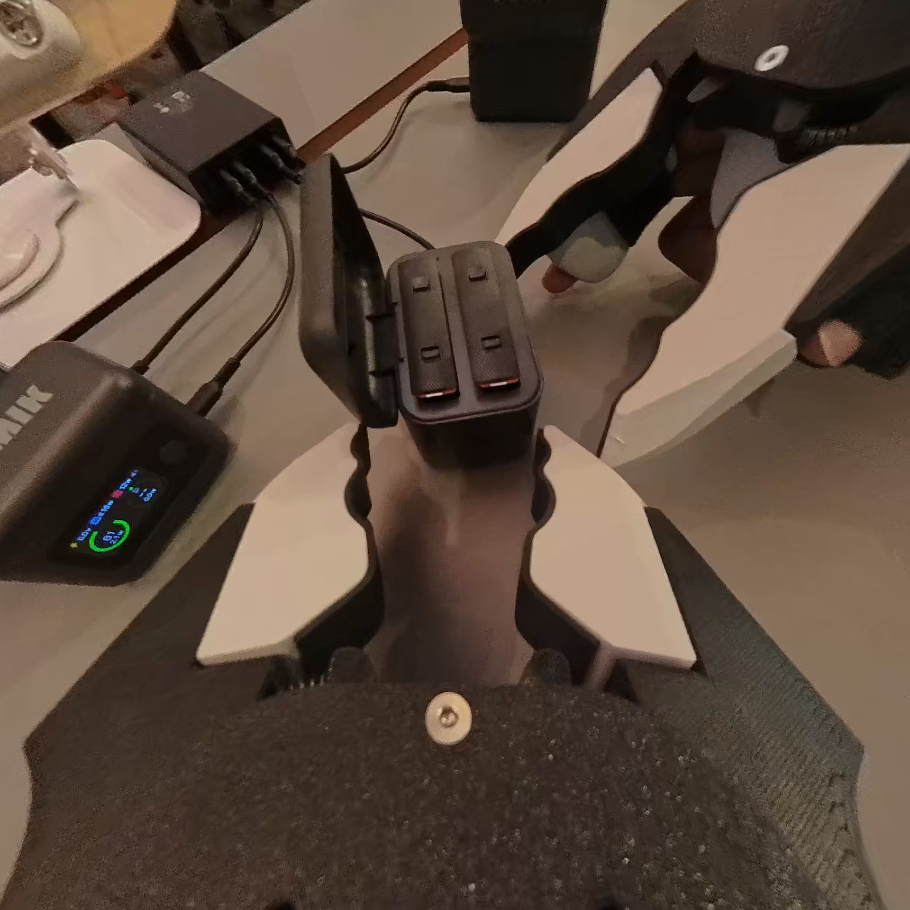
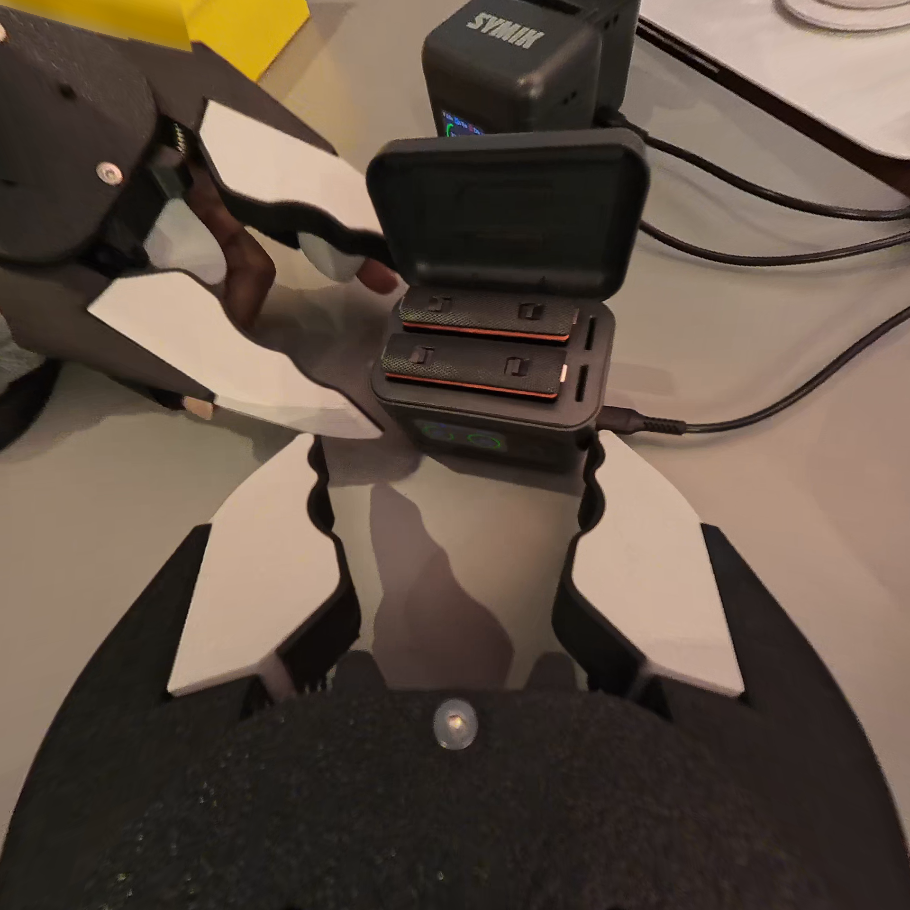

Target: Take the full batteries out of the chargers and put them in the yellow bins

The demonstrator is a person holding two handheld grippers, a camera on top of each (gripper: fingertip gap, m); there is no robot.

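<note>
The charger case stands on the pale surface with its hinged lid raised. Two batteries sit side by side in its slots: the near battery and the far battery (near and far as the right wrist view shows them). A black cable is plugged into the side of the case.

The left tool has its fingers spread wide, one tip on each side of the case base; it grips nothing. The right tool is likewise spread wide and empty, its tips just beside the front of the case.

A black power unit with a lit screen stands near the case. A corner of a yellow bin shows behind the left tool, well apart from the case.
</note>
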